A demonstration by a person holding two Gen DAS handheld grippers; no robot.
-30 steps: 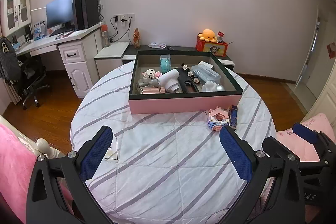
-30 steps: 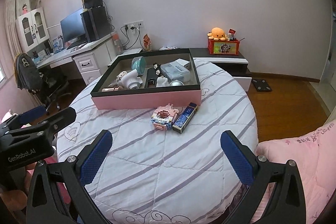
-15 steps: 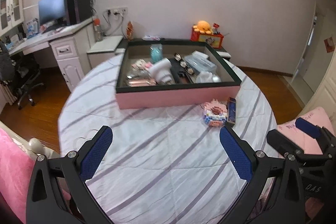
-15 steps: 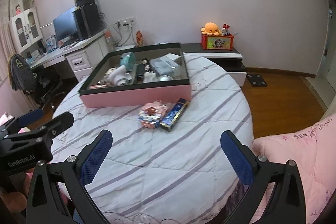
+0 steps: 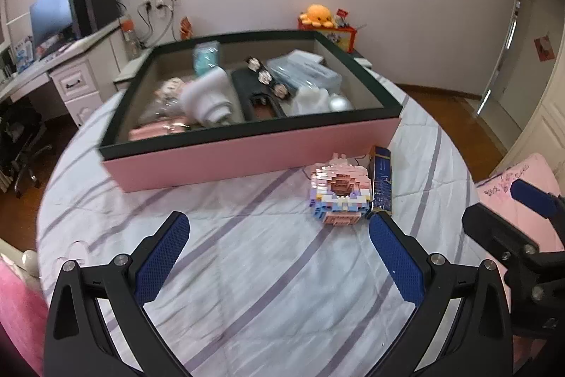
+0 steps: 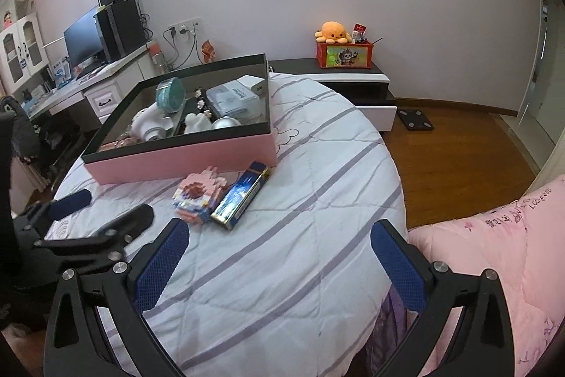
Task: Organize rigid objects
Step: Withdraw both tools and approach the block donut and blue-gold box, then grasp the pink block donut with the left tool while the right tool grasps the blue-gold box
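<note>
A pink-sided box with a dark rim (image 5: 247, 151) (image 6: 183, 158) stands on the round striped table and holds several items: a white hair dryer (image 5: 208, 98), a teal object and a clear case. In front of it lie a pink building-block model (image 5: 339, 193) (image 6: 199, 195) and a dark blue flat box (image 5: 382, 182) (image 6: 242, 195), side by side. My left gripper (image 5: 279, 257) is open and empty, just short of the block model. My right gripper (image 6: 279, 257) is open and empty, to the right of both items.
A desk with monitor (image 6: 84, 41) stands at the back left. A low cabinet with an orange plush and red box (image 6: 342, 48) is behind the table. Pink bedding (image 6: 494, 264) lies at the right. A scale (image 6: 415, 124) lies on the wooden floor.
Both grippers have moved forward towards the table; the box, block model and blue box appear larger and closer. Both stay open.
</note>
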